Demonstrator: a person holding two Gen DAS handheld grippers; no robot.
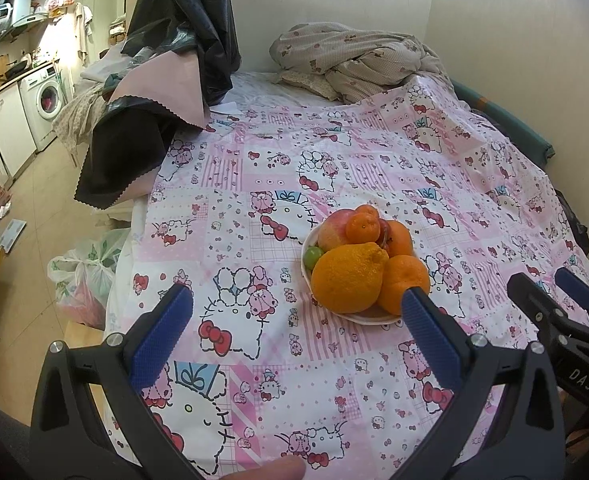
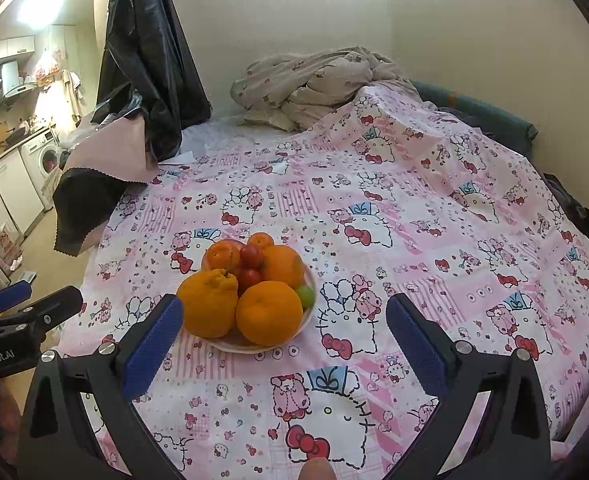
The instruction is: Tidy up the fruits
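Note:
A white plate (image 1: 368, 319) (image 2: 308, 276) heaped with fruit rests on the pink cartoon-print bedsheet (image 1: 254, 184) (image 2: 414, 208). On it lie a big bumpy orange (image 1: 348, 278) (image 2: 208, 304), smooth oranges (image 1: 404, 284) (image 2: 270, 312), a small tangerine (image 1: 360, 227) (image 2: 222, 256), a pinkish apple (image 1: 332, 228), red cherry tomatoes (image 2: 250, 256) and a green fruit (image 1: 312, 256) (image 2: 305, 295). My left gripper (image 1: 298, 300) hovers open just short of the plate, empty. My right gripper (image 2: 284, 308) is open too, its left pad next to the bumpy orange. Each gripper shows in the other's view (image 1: 550, 288) (image 2: 26, 300).
A crumpled quilt (image 1: 354, 60) (image 2: 314, 80) lies at the bed's far end by the wall. Black plastic and pink cloth (image 1: 166, 92) (image 2: 134, 92) hang over the left edge. Plastic bags (image 1: 86, 276) sit on the floor at left. A kitchen with a washing machine (image 1: 48, 100) lies beyond.

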